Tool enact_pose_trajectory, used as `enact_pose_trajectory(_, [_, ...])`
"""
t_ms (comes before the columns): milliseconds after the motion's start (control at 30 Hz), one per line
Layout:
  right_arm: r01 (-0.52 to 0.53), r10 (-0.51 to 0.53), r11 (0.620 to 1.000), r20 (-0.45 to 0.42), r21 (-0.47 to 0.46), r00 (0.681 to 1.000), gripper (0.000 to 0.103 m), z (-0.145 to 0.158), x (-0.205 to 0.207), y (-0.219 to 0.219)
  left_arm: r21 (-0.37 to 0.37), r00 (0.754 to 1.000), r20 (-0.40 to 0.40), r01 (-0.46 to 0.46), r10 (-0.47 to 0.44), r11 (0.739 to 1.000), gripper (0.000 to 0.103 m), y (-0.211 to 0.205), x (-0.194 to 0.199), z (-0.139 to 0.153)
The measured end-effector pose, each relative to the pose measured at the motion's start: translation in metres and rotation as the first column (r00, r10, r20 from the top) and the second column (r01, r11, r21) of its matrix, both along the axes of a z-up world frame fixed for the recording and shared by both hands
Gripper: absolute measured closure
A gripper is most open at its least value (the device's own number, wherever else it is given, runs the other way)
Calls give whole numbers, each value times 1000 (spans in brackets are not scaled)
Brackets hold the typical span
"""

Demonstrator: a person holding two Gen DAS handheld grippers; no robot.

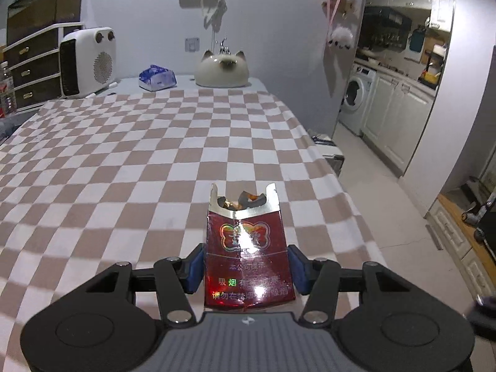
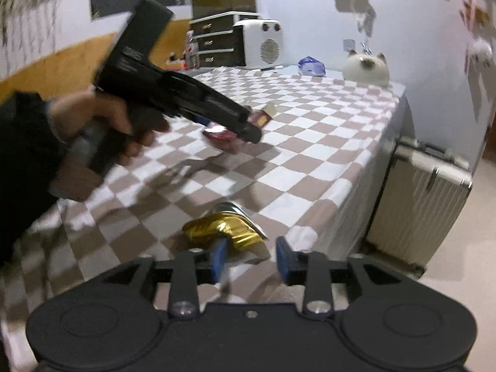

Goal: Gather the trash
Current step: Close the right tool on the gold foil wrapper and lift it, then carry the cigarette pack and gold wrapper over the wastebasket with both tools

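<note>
My left gripper is shut on a torn red cigarette pack and holds it above the checkered tablecloth. The pack's open top shows crumpled scraps inside. In the right wrist view the left gripper and the hand holding it show at upper left, with the red pack under its fingers. My right gripper is open above the table's near edge. A crumpled gold foil wrapper lies on the cloth just ahead of it, touching the left blue pad.
At the table's far end stand a white heater, a blue tissue pack and a white cat-shaped container. Dark drawers stand at far left. A pale suitcase stands on the floor right of the table.
</note>
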State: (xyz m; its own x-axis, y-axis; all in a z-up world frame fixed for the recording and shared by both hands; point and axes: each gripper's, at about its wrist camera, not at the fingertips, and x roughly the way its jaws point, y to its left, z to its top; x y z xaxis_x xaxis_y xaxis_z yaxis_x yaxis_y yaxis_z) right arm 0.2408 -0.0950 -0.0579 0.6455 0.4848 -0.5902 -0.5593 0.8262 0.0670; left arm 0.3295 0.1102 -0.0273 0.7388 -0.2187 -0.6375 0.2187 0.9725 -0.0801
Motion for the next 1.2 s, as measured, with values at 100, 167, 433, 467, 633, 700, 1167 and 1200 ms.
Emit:
enact_pose_trajectory(100, [-21,26,997,58,-75,998,56,1,-5,7,2,1000,20,6,-6,1000,48,5,-23,4])
enact_pose_trajectory(167, [-56,77,986,131,-159,988,48,1,-10,18,0,1000,23,9,-9,1000,48,8,-38,5])
enact_pose_trajectory(433, [-170,279,909,256,-380,926,81,-4,-20,54,-7,1000,22,-22,22,1000,48,18,-79,2])
enact_pose_trajectory(467, [-172,277,910,243,-377,930,81,-5,-19,56,-5,999,24,-28,28,1000,48,20,-84,3])
enact_pose_trajectory(633, [-135,210,941,225,-311,951,81,1,-22,56,-2,997,47,-57,57,998,48,25,-105,9])
enact_pose_trajectory(700, [-107,166,958,212,-266,963,81,6,-25,52,-3,996,63,-65,66,998,48,23,-114,13])
enact_pose_trajectory(1167, [134,-132,991,147,-2,980,82,41,-51,-15,-17,987,141,-70,71,997,48,-16,-165,28])
enact_pose_trajectory(1200, [148,-148,989,142,9,979,82,41,-54,-21,-15,987,145,-68,70,998,48,-20,-167,28])
